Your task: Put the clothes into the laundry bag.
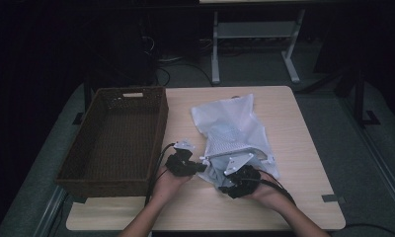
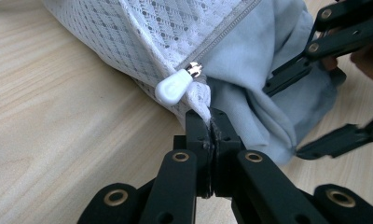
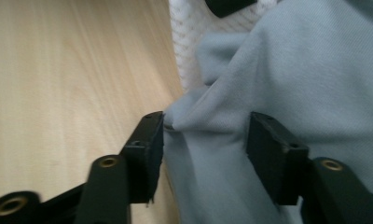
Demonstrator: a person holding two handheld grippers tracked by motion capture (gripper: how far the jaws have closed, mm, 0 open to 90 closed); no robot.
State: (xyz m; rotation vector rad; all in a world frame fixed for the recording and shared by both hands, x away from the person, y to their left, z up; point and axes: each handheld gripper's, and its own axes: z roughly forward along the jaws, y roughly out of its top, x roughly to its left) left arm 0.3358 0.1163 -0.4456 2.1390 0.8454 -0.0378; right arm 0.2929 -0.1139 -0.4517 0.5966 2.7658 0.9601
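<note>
While the high view looks down on a light wooden table [image 1: 294, 148], a white mesh laundry bag [image 1: 232, 126] lies at the centre of the frame, its near end gathered between the two grippers, and a dark wicker basket [image 1: 114, 140] stands on the left part of the tabletop. Lower centre, the left gripper [image 1: 198, 166] sits at the bag's near left corner, and the right gripper [image 1: 224, 183] is just to its right against the bag's near edge, both hands coming up from the bottom. Over to the left gripper view: the jaws are pressed tight together on the mesh edge of the bag [image 2: 142, 37] at frame centre, right below a white zipper pull [image 2: 174, 87], with pale blue-grey cloth [image 2: 264, 79] bulging out of the bag's opening at the right, and the other gripper's black linkage showing at the right edge. Now the right gripper view: the jaws stand apart, a fold of the blue-grey cloth [image 3: 287, 70] lying between them, unclamped, with mesh [image 3: 187, 32] at top centre and bare table [image 3: 63, 79] on the left.
</note>
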